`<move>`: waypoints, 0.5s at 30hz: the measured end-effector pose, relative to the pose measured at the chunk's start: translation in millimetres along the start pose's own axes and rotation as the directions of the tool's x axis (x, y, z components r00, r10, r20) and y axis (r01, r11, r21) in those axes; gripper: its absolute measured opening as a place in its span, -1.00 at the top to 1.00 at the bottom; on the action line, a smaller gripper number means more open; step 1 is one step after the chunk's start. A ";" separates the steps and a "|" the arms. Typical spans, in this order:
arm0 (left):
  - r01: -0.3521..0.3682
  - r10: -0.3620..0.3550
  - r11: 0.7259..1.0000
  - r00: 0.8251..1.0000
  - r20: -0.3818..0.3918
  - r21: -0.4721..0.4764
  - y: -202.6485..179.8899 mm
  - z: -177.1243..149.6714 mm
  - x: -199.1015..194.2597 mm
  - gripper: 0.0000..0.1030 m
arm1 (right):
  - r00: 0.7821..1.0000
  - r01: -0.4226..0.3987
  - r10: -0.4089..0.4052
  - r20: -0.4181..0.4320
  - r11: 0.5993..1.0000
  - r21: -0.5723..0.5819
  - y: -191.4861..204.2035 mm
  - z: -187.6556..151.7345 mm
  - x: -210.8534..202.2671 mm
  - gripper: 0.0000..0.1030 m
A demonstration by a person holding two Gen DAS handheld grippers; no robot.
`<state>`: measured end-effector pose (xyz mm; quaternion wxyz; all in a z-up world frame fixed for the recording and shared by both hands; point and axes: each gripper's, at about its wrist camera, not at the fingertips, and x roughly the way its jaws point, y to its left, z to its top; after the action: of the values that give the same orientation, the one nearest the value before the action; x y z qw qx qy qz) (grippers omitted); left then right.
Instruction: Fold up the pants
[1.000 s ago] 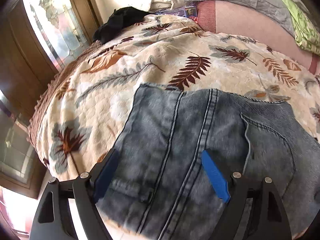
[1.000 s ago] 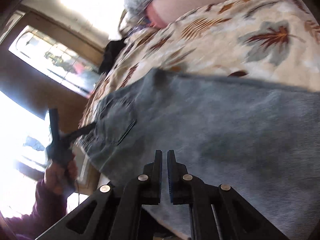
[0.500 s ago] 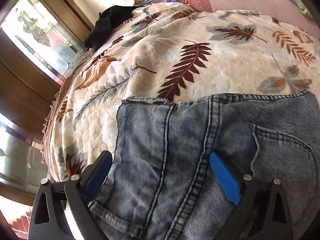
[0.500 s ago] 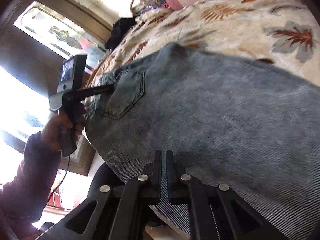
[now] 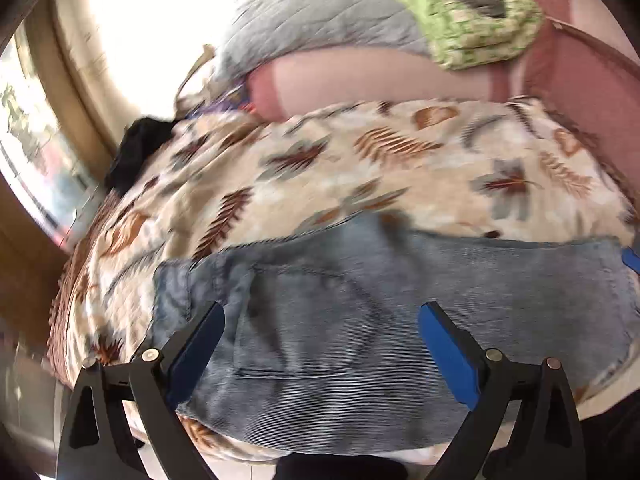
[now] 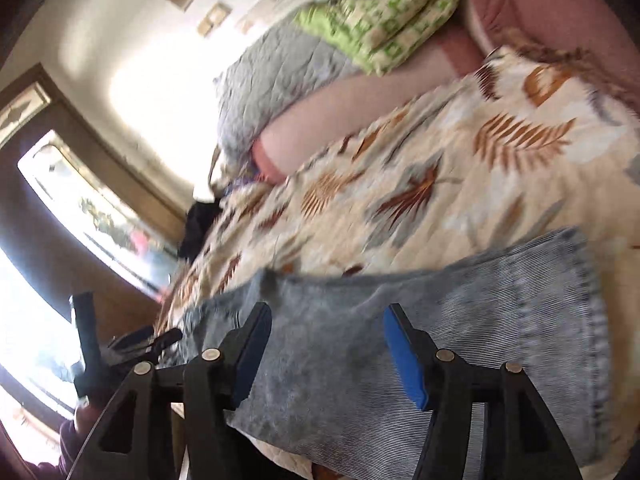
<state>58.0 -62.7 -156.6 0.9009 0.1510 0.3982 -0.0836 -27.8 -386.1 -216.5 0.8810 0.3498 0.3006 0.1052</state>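
Pants: I see the faded blue denim pants [image 5: 360, 320] lying flat along the near edge of the bed, on the cream quilted bedspread with brown leaf print [image 5: 320, 168]. They look already folded leg on leg, I judge, because only one long band of denim shows.
Waist end: it is to the left, with the back pocket [image 5: 304, 320] facing up, just in front of my left tongs [image 5: 320, 334].
Hem end: it is to the right, and the stitched hem [image 6: 588, 320] shows in the right wrist view, a little to the right of my right tongs [image 6: 326, 334].
Left tongs: they are spread wide and hold nothing; they hover above the pocket.
Right tongs: also spread wide and empty, above the middle of the leg.
Step in hand: I think it is to take a new grip for the next fold, hem toward waist.
How to do it well: I would bring the right tongs to the hem corner, catch all the layers together, and close only when the denim is between both pads.
Left side: I would pin the waist so it does not slide.
Risk: the near edge hangs close to the bed border, so a pull toward me may drag the pants off.
Far things: the grey quilted pillow [image 5: 320, 20] and the green patterned cloth [image 5: 472, 32] are well apart from the work.
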 end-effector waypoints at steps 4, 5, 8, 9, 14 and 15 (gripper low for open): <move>0.035 -0.038 0.998 0.997 0.070 0.048 -27.2 6.2 -29.8 -0.90 | 0.994 0.061 -0.060 0.091 0.998 -0.011 -0.9 3.2 -33.2 -0.22; 0.043 -0.047 0.998 0.996 0.079 0.054 -31.3 7.5 -34.8 -0.90 | 0.991 0.071 -0.070 0.112 0.997 -0.010 -1.8 1.8 -41.0 -0.22; 0.041 -0.049 0.997 0.991 0.122 0.065 -39.4 10.8 -49.5 -0.90 | 0.986 0.069 -0.070 0.154 0.998 0.011 -6.9 -1.3 -66.4 -0.22; 0.042 -0.052 0.997 0.989 0.139 0.069 -41.8 12.1 -54.6 -0.90 | 0.984 0.068 -0.069 0.165 0.998 0.014 -7.3 -3.8 -72.6 -0.22; 0.061 -0.072 0.996 0.981 0.181 0.068 -43.9 13.2 -68.1 -0.90 | 0.979 0.106 -0.102 0.175 0.994 -0.016 -10.3 -19.8 -95.5 -0.22; 0.066 -0.077 0.996 0.980 0.184 0.066 -44.3 12.7 -69.0 -0.90 | 0.978 0.121 -0.116 0.171 0.993 -0.015 -13.2 -22.5 -95.9 -0.22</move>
<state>8.6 -106.6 -106.4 0.9258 0.1548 0.3145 -0.1417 -118.1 -421.2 -194.6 0.9124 0.3280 0.2433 0.0261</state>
